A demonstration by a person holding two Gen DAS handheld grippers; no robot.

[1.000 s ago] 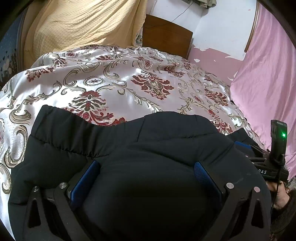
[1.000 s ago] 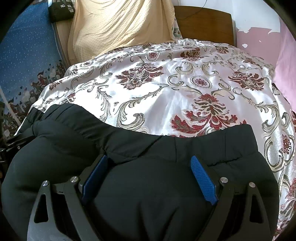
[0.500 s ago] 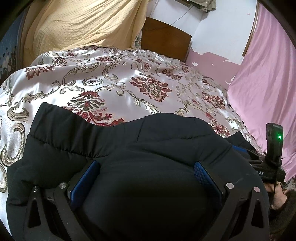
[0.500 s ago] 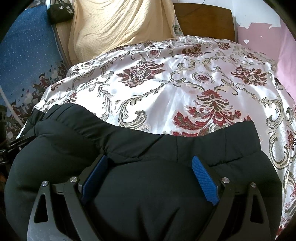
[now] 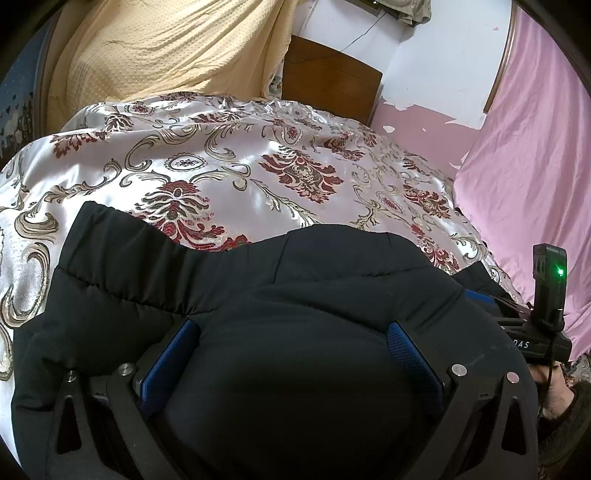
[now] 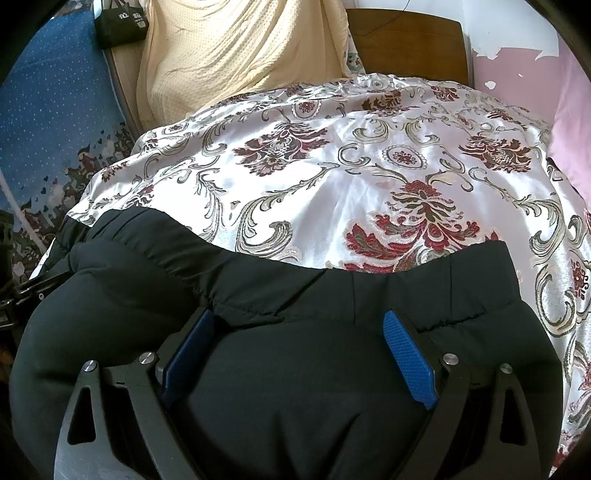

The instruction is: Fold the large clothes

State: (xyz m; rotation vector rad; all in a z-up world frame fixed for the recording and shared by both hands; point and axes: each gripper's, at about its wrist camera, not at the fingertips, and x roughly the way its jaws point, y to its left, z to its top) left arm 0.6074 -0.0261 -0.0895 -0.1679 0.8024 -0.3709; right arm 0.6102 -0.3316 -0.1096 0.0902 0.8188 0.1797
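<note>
A black padded jacket (image 5: 295,280) lies on the near part of a bed with a shiny floral bedspread (image 5: 258,166). My left gripper (image 5: 291,326) rests over the jacket with its jaws wide, and puffy fabric bulges up between the blue pads (image 5: 166,365). In the right wrist view the same jacket (image 6: 258,295) fills the foreground. My right gripper (image 6: 298,315) stands wide over it, with the blue face of one pad (image 6: 406,358) bare. The right gripper's body (image 5: 546,332) with a green light shows at the left wrist view's right edge, held by a hand (image 5: 554,391).
A cream blanket (image 5: 166,55) is piled at the bed's head against a wooden headboard (image 5: 332,81). Pink cloth (image 5: 535,166) hangs along the right side. A blue patterned curtain (image 6: 48,129) and a dark bag (image 6: 122,26) are on the left.
</note>
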